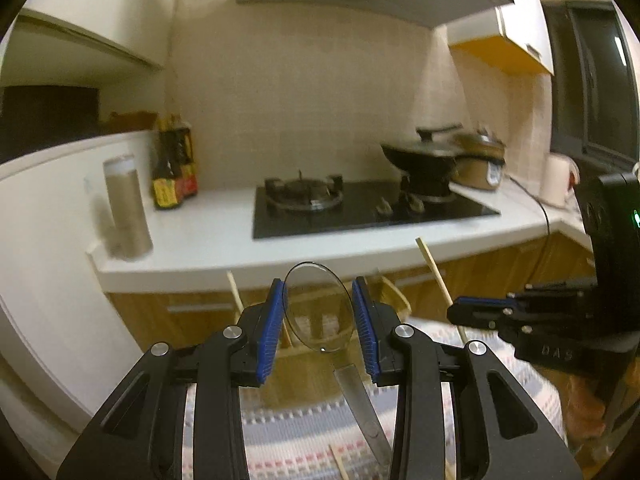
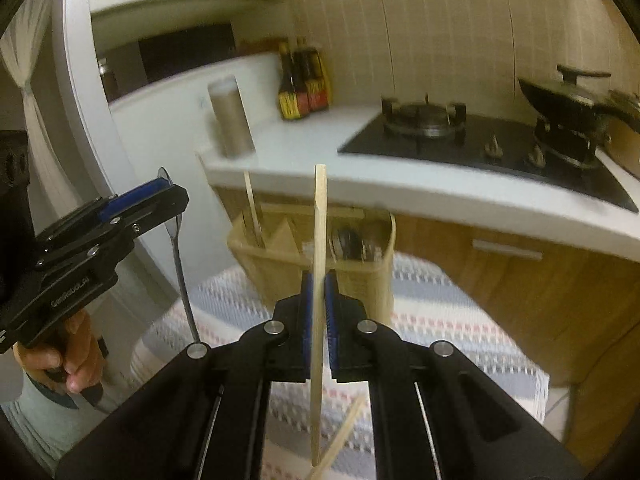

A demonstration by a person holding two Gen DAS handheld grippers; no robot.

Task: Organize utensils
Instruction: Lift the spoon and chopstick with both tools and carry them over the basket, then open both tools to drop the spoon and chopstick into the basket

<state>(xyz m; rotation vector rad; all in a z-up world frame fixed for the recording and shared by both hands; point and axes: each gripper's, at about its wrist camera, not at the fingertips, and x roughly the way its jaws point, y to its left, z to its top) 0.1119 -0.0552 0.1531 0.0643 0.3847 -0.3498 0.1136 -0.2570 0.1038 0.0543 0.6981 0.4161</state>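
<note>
My left gripper [image 1: 318,282] is shut on a metal spoon [image 1: 320,312]: the blue pads press the sides of its bowl and the handle hangs down toward the camera. In the right wrist view the left gripper [image 2: 162,190] shows at the left, with the spoon [image 2: 180,264] dangling from it. My right gripper [image 2: 319,278] is shut on a wooden chopstick [image 2: 320,220] that stands upright. It also appears at the right of the left wrist view, right gripper [image 1: 460,314] with chopstick [image 1: 434,276]. Below and beyond both stands a wooden utensil holder [image 2: 360,280] with compartments.
The holder [image 1: 300,368] rests on a striped cloth [image 2: 440,320]; a chopstick [image 2: 252,208] stands in its left compartment and a loose one [image 2: 346,428] lies on the cloth. Behind are a white counter [image 1: 208,236], gas stove [image 1: 304,196], wok [image 1: 424,156], sauce bottles [image 1: 172,172] and a canister [image 1: 126,208].
</note>
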